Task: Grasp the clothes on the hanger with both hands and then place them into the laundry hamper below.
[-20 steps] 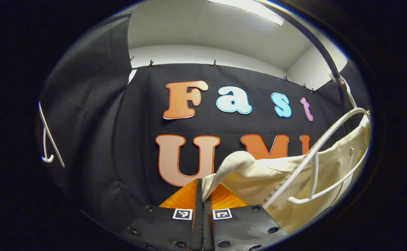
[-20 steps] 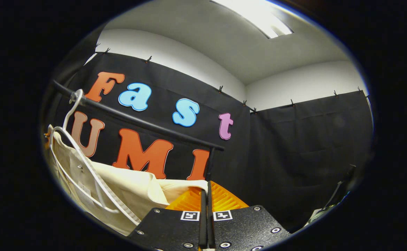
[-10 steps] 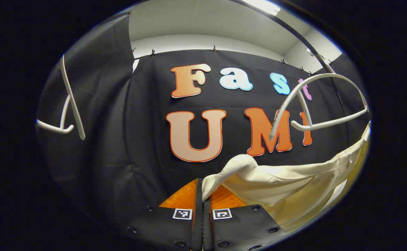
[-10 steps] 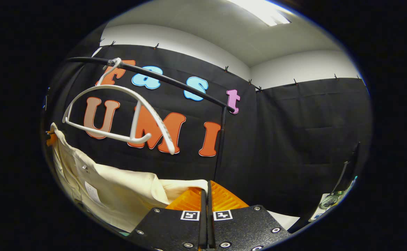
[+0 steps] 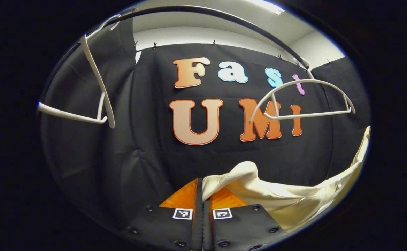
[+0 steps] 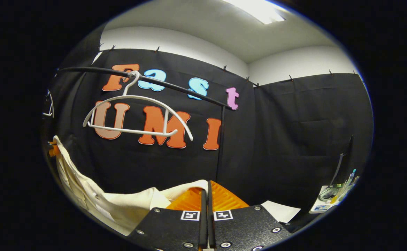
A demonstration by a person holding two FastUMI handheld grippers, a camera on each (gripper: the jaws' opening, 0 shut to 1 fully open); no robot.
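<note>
Gripping opposite ends, the cream cotton shirt (image 5: 294, 198) is pinched in the closed jaws of left gripper (image 5: 202, 190) and right gripper (image 6: 206, 191), below the bare white plastic hanger (image 6: 137, 116), so it can be lowered.

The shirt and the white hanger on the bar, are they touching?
Apart. In the right gripper view the white hanger hangs bare, with dark wall showing between it and the cream shirt below.

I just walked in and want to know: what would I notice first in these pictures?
The cream shirt sags low between the two grippers, each shut on one end: the left gripper and the right gripper. Above it, an empty white hanger hangs on the black rail.
</note>
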